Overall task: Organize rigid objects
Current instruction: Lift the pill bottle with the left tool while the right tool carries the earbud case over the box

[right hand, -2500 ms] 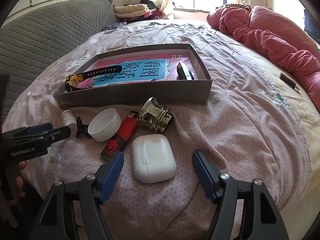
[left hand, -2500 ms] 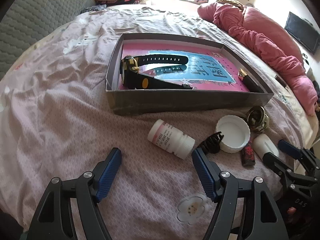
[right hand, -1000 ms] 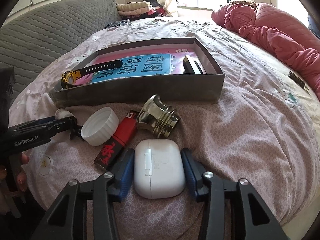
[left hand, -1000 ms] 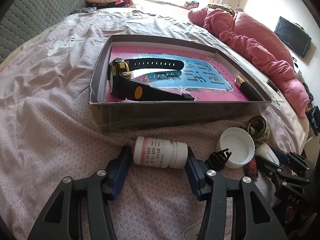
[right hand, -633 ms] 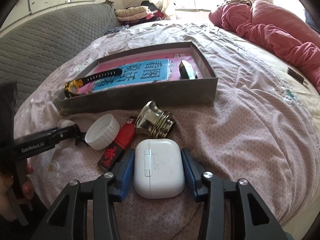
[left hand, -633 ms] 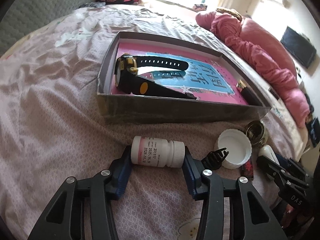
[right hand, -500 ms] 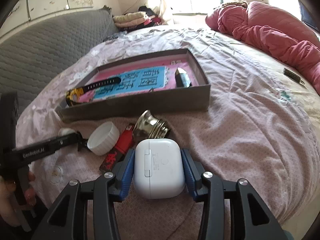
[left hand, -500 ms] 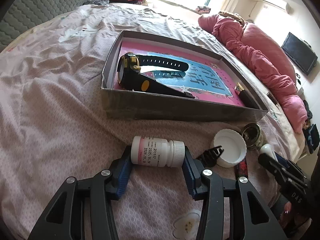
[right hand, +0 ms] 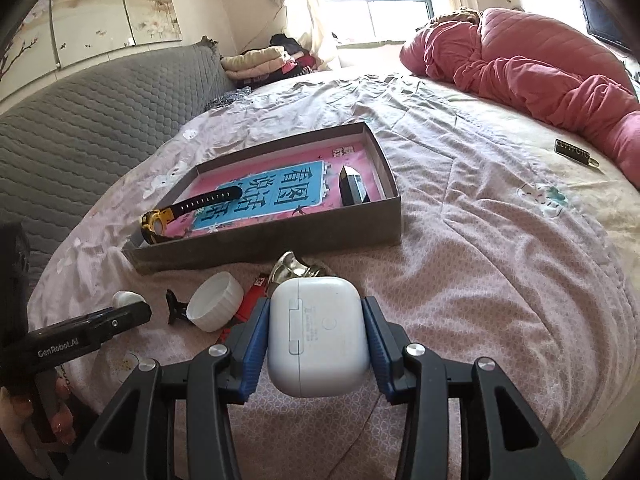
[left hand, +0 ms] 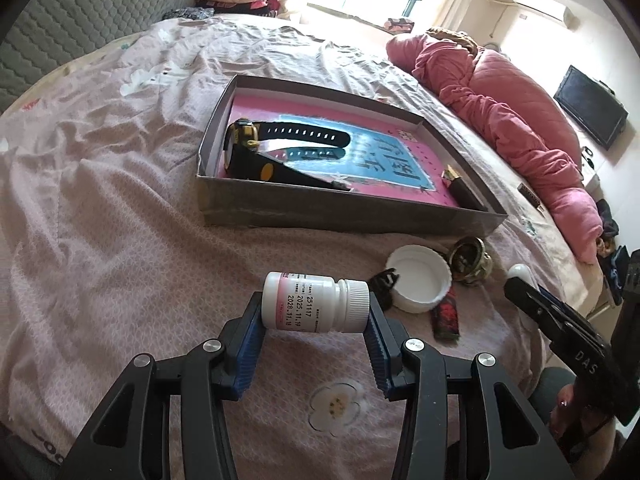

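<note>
White pill bottle (left hand: 315,301): clamped sideways between the left gripper (left hand: 314,354) pads, off the bedspread.
Earbud case (right hand: 318,340): pinched by the right gripper (right hand: 316,356) (hinge showing).
Grey box (left hand: 344,212): ahead of both — watch (left hand: 256,152) inside.

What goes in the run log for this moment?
left gripper: shut on pill bottle | right gripper: shut on earbud case | box: ahead

Right tool (right hand: 316,344) grips earbud case (right hand: 318,340).
</note>
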`<state>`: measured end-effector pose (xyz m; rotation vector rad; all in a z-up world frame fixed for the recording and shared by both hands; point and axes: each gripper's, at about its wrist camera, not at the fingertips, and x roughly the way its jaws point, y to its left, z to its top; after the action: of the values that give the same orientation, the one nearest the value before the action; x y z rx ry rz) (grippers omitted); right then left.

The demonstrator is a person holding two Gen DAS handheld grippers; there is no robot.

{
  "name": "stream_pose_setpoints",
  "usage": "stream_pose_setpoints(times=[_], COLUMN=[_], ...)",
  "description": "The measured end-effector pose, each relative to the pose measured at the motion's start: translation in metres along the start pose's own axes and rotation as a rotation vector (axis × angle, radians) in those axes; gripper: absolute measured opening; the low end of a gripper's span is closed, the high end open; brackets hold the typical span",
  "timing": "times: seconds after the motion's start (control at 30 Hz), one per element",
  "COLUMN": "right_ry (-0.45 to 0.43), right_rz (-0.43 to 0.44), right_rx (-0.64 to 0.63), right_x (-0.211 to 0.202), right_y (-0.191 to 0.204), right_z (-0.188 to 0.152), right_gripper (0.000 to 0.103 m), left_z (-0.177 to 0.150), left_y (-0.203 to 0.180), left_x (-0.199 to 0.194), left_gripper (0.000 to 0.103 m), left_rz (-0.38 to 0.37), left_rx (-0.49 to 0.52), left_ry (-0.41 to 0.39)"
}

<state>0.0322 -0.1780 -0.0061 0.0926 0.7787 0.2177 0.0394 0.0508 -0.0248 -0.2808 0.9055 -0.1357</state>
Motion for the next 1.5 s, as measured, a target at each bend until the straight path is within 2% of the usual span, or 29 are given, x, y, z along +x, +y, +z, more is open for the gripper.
stream_pose_setpoints(times=[0.53, 0.87, 1.5], right_ry=[-0.042, -0.090, -0.147], right_rz=[0.007, -0.007, 0.009], right_rx=[-0.027, -0.067, -0.098], right_x=[-0.009, -0.017, -0.002], right_y=[0.004, 0.010, 0.016], right_z=[0.003, 0.008, 0.027], right_gripper=[0.045, 0.045, 0.045], left_z=[0.003, 0.007, 0.030], left_y=[-0.025, -0.038, -0.042], left_x=[-0.021, -0.026, -0.014], left_gripper=[0.048, 0.048, 0.048], left_rz=[0.018, 0.064, 0.112], left_rx=[0.037, 0.062, 0.067], left_ry=[-0.020, -0.036, -0.047])
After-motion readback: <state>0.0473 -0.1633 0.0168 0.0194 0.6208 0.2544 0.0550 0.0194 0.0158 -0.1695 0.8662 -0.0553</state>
